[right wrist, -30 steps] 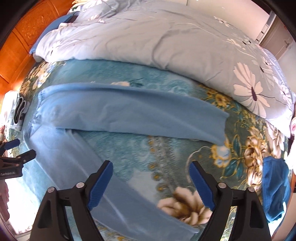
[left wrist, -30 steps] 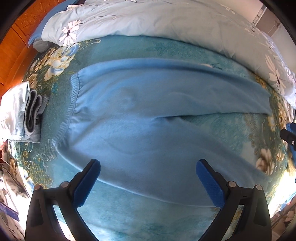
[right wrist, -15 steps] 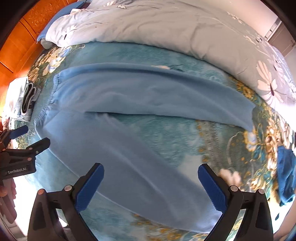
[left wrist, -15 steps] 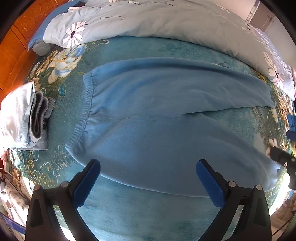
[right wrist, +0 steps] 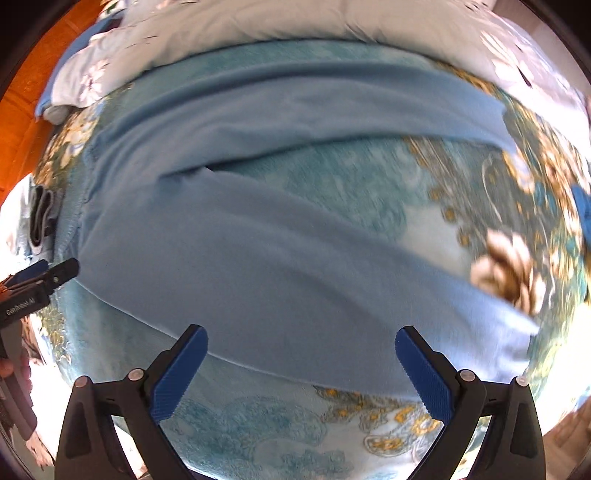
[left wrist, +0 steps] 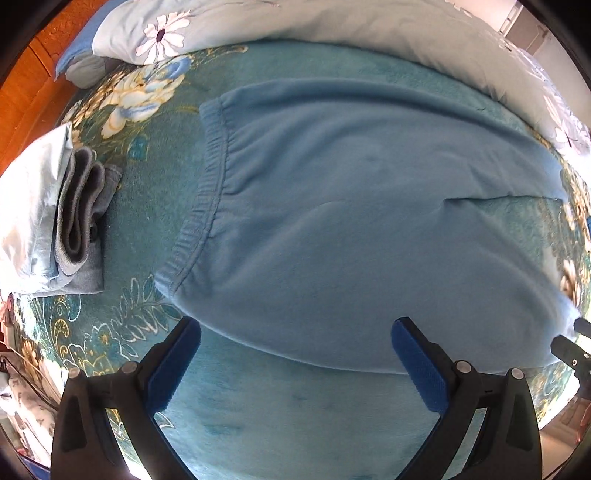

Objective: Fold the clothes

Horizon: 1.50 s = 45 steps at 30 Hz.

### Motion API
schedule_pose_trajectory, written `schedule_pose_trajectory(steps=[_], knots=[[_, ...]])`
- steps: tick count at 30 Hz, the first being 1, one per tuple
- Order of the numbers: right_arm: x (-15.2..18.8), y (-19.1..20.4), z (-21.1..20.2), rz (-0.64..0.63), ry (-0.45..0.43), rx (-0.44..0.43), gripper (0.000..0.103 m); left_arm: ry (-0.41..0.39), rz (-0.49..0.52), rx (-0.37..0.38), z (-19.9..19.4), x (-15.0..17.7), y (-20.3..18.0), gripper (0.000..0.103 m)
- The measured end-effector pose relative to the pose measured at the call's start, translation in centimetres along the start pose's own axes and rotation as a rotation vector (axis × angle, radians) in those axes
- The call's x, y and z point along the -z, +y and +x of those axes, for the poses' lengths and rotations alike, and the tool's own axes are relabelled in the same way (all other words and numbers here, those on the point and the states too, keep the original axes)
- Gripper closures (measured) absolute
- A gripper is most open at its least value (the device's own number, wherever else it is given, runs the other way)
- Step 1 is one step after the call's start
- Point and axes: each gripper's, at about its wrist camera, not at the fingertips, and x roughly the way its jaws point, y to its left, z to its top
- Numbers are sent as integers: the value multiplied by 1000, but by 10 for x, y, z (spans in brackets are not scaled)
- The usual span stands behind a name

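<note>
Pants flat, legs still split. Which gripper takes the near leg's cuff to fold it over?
Right, probably. The right gripper hangs open over the near leg of the blue pants, toward the cuff. The left gripper, also open, sits near the waistband.

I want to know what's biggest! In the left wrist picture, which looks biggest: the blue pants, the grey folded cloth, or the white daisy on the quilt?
1. blue pants, by far.
2. grey folded cloth.
3. white daisy, though it lies farther away.
</note>
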Motion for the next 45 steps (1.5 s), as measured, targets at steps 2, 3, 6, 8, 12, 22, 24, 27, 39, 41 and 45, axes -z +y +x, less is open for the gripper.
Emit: schedule_pose_trajectory(steps=[2, 3, 6, 8, 12, 22, 24, 27, 39, 41, 45], knots=[[9, -8, 6, 40, 15, 10, 0, 11, -16, 6, 5, 1, 7, 0], [13, -13, 8, 61, 18, 13, 0, 16, -26, 7, 8, 2, 12, 0], [25, -24, 15, 102, 32, 40, 0, 22, -58, 32, 15, 4, 24, 0], [32, -31, 18, 125, 33, 52, 0, 24, -105, 68, 21, 5, 37, 0], [46, -52, 22, 214, 27, 73, 0, 48, -229, 117, 33, 6, 60, 0], [50, -64, 20, 265, 28, 136, 0, 79, -411, 191, 56, 4, 91, 14], [46, -61, 17, 257, 14, 137, 0, 92, -435, 200, 60, 5, 93, 21], [40, -58, 13, 241, -1, 147, 0, 95, -466, 214, 63, 5, 96, 21], [32, -58, 12, 226, -24, 140, 0, 86, -596, 237, 61, 12, 110, 33], [35, -56, 16, 237, -25, 127, 0, 89, -596, 228, 61, 13, 108, 33], [49, -82, 20, 360, -60, 48, 1, 94, -607, 217, 60, 14, 106, 33]])
